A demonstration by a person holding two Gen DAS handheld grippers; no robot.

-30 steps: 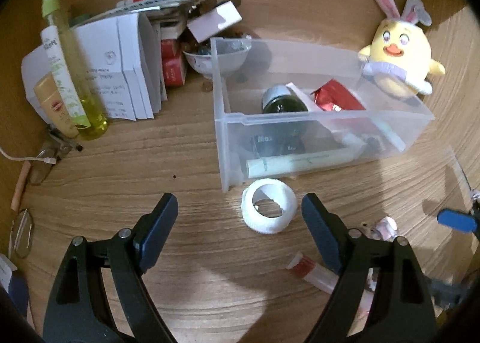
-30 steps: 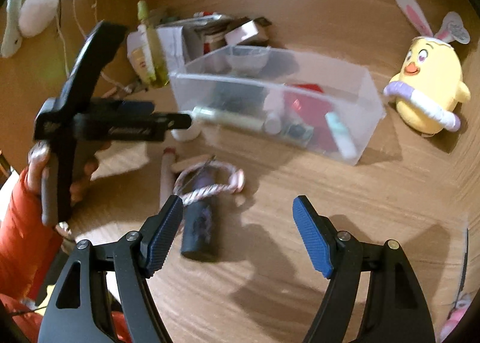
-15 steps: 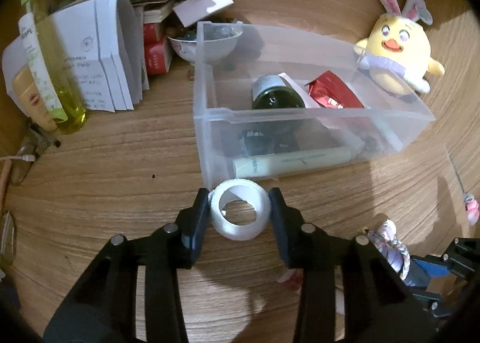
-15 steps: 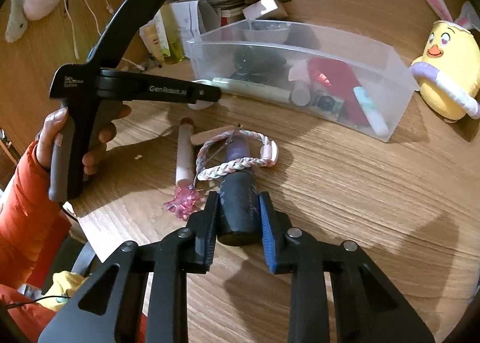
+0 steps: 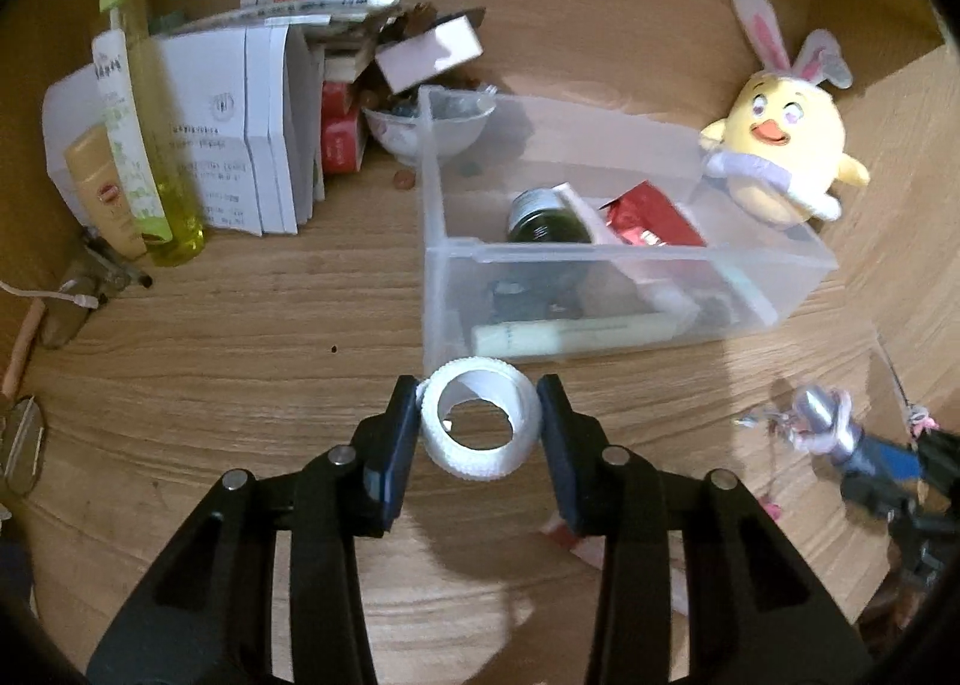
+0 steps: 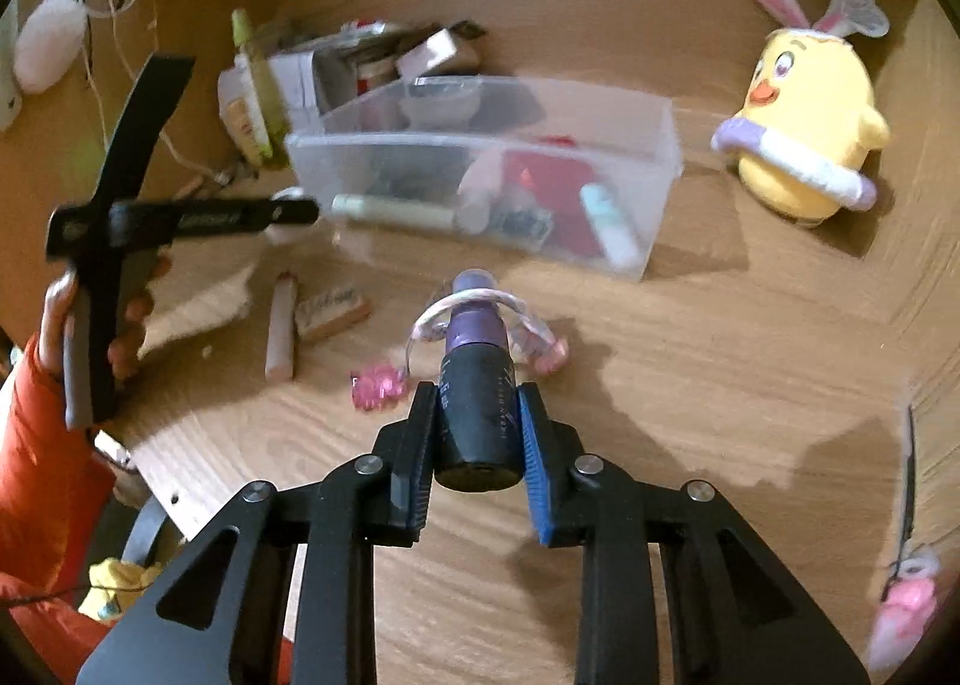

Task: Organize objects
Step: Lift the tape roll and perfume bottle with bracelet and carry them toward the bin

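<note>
Both Grippers Loaded Beside the Bin

Now the left gripper point(image 5: 479, 433) has its jaws clamped across a white ring point(image 5: 478, 422), just before the clear bin point(image 5: 624, 256) on the counter point(image 5: 240, 325). The right gripper point(image 6: 478, 439) pinches a dark tube point(image 6: 477, 403) lengthwise, a braided cord point(image 6: 480, 304) looped round it, near the bin's front, probably for dropping in.
</note>
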